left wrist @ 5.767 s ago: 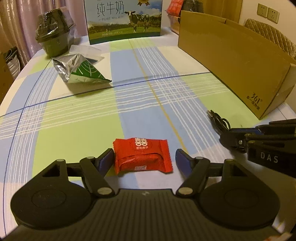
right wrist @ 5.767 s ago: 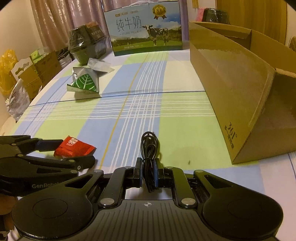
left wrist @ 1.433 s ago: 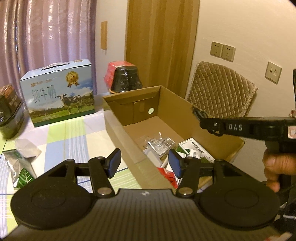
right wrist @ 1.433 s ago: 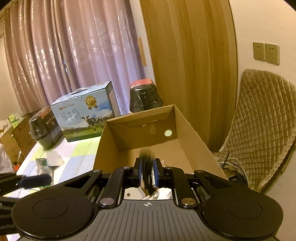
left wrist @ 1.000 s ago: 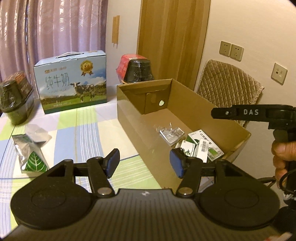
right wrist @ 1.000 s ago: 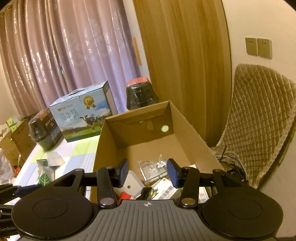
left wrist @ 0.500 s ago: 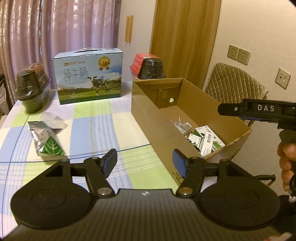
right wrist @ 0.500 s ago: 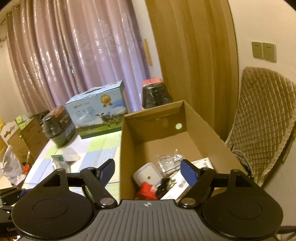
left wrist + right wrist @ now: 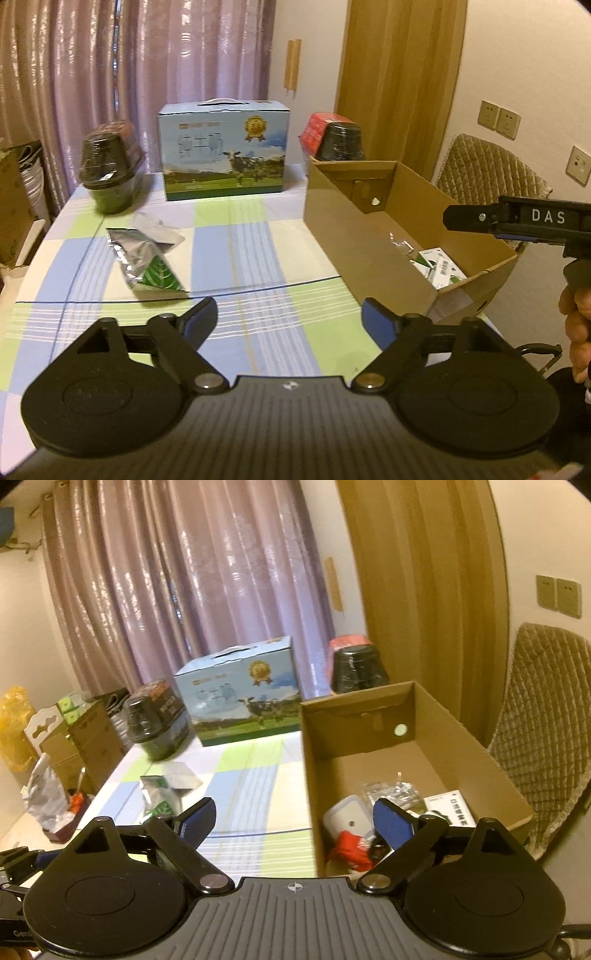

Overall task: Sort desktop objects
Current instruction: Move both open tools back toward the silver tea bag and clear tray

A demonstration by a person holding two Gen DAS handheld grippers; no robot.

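Note:
An open cardboard box stands on the right of the checked table. Inside it lie a red packet, a white case, a black cable, a clear wrapper and white-green cartons. A silver-green foil pouch and a clear packet lie on the table's left. My left gripper is open and empty, high above the table's near part. My right gripper is open and empty above the box's near left wall; it also shows in the left wrist view.
A blue milk carton box stands at the table's back. A dark wrapped tub sits back left, another behind the cardboard box. A quilted chair stands right of the table. Boxes and bags crowd the floor at left.
The right gripper opened over the box and dropped the black cable in; the red packet lies there too. Both grippers have since drawn back and swung left, jaws wider.

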